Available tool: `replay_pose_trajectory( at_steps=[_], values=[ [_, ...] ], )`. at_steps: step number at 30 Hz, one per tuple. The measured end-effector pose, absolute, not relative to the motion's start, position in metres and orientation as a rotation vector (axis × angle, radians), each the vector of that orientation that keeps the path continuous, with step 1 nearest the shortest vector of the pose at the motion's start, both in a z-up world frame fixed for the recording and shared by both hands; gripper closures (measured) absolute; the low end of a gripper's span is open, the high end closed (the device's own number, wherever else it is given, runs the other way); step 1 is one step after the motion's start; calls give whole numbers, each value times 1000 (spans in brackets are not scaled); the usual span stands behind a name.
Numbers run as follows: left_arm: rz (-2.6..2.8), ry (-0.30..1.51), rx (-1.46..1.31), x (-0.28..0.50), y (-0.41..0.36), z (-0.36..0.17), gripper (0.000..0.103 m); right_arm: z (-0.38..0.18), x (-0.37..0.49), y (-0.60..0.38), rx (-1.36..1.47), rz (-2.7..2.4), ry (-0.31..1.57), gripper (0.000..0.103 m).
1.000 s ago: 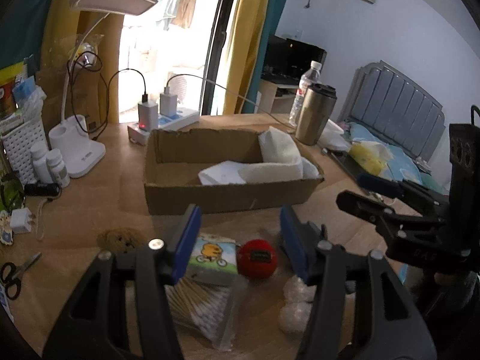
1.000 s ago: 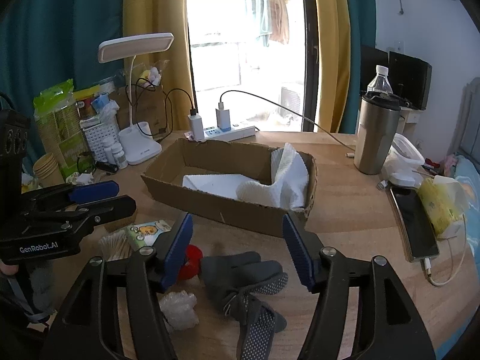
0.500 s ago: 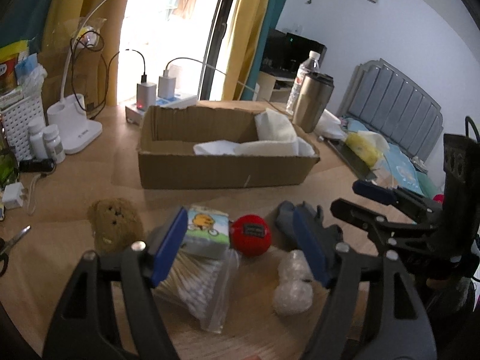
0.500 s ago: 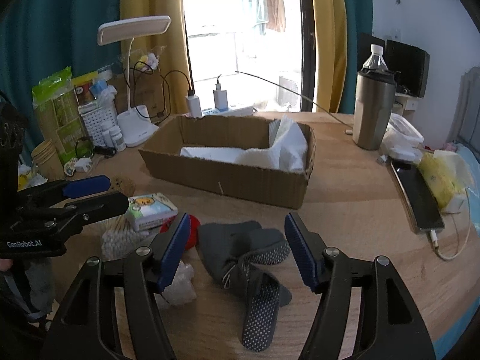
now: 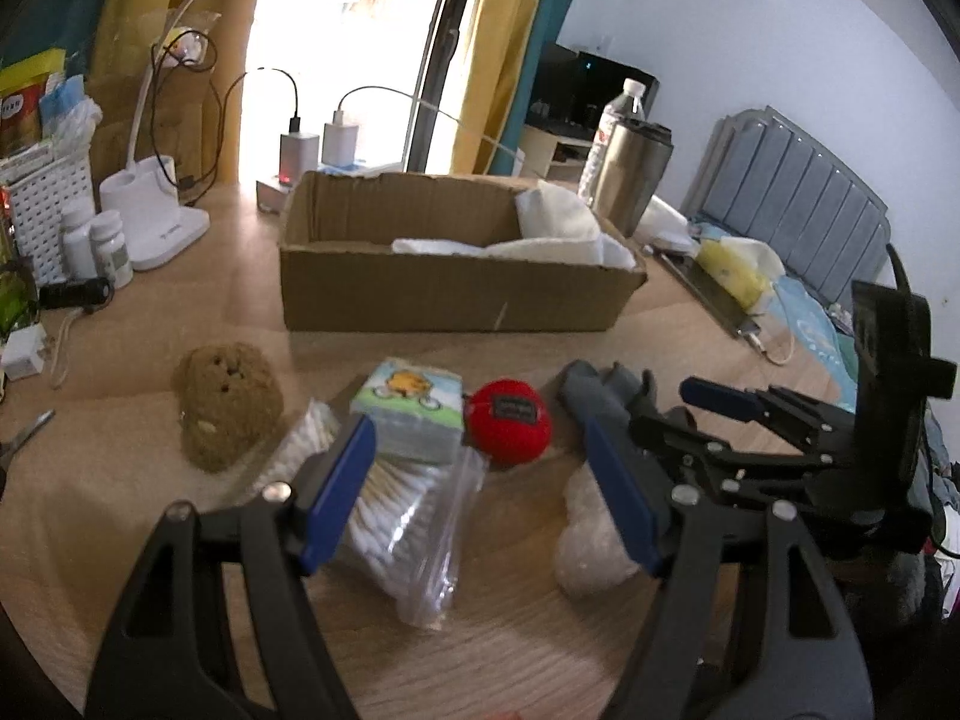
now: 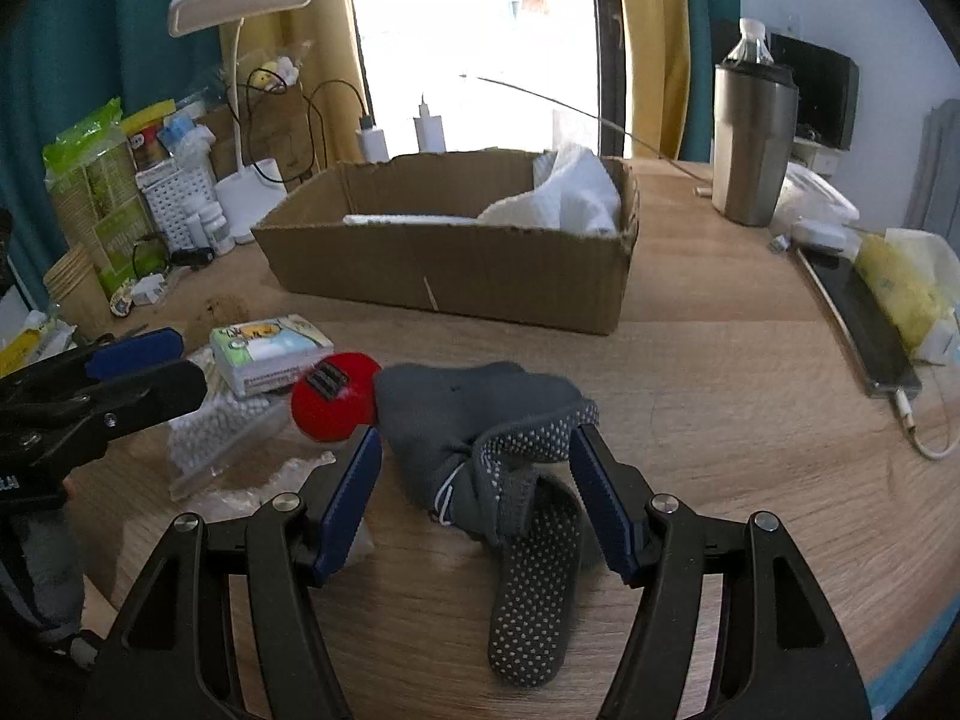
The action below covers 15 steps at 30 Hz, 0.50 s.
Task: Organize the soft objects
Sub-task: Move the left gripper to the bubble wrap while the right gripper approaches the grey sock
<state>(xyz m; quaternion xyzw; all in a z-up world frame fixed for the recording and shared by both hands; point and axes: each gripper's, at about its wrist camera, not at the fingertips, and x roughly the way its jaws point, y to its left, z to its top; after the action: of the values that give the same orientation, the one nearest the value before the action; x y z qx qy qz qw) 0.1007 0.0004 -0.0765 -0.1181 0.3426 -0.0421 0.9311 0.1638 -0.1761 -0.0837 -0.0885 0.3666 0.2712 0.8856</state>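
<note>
A cardboard box [image 5: 456, 294] [image 6: 456, 276] holds white towels [image 5: 558, 234] [image 6: 576, 198]. In front of it lie a brown plush [image 5: 231, 405], a tissue pack [image 5: 414, 405] [image 6: 270, 351], a red ball [image 5: 509, 423] [image 6: 333, 399], a bag of cotton swabs [image 5: 402, 522] [image 6: 222, 432], a crumpled plastic wad [image 5: 591, 540] and grey dotted socks [image 6: 492, 444] [image 5: 591, 390]. My left gripper [image 5: 480, 492] is open above the swabs bag and ball. My right gripper [image 6: 474, 492] is open, its fingers on either side of the socks.
A desk lamp [image 6: 246, 6], pill bottles [image 5: 99, 246], a white basket [image 6: 174, 204] and chargers [image 5: 318, 150] stand at the back left. A steel tumbler [image 6: 753, 144], a phone [image 6: 858, 312] and a yellow packet [image 6: 900, 282] are on the right. Scissors [image 5: 24, 435] lie left.
Both grippers have come down and closer to the table items. The right gripper now straddles the socks. The left one hangs over the swabs bag.
</note>
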Motion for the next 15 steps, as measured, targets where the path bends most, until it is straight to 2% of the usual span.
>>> replay_pose_trajectory(
  at_steps=[9,15],
  values=[
    [-91,721,-234,99,-9,-84,29,-98,169,-177,-201,566,797,35],
    [-124,751,-203,106,-26,-90,29,-104,169,-180,-202,587,804,39]
  ],
)
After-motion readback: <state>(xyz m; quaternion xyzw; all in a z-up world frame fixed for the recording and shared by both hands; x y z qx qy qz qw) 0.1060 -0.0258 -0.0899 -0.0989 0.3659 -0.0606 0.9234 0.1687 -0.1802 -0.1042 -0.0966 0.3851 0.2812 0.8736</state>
